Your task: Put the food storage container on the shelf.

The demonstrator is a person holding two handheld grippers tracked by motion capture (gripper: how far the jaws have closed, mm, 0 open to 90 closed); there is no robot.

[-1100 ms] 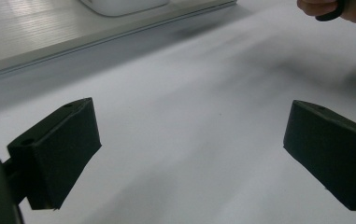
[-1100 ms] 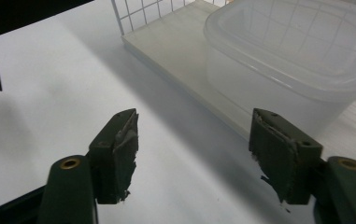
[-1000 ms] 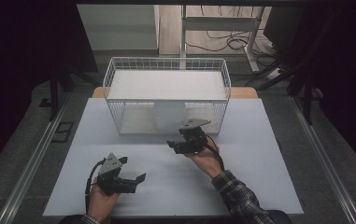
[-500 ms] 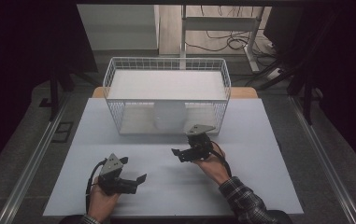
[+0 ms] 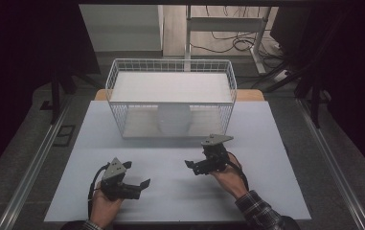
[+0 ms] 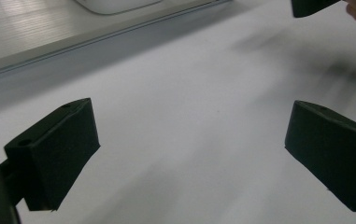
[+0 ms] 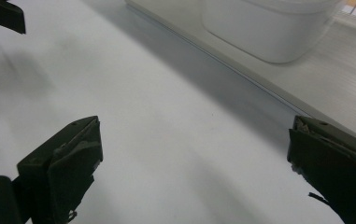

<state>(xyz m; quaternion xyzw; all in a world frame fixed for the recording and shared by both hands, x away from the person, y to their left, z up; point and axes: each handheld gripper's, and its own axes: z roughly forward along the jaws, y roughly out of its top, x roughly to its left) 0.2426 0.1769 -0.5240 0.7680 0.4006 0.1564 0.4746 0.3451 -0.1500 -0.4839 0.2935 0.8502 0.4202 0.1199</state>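
On the white bench (image 5: pixel 266 143), the left gripper (image 5: pixel 137 184) sits near-left and the right gripper (image 5: pixel 194 166) near-right, well apart, both with jaws wide and empty, while a white rounded container (image 5: pixel 174 120) rests inside the white wire basket (image 5: pixel 118 76) at the far side.

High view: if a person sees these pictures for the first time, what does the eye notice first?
First, the white wire basket at the far middle of the table, with a white rounded container showing through its front mesh. Then the two black grippers nearer the person: the left gripper and the right gripper, both open over the bare surface.
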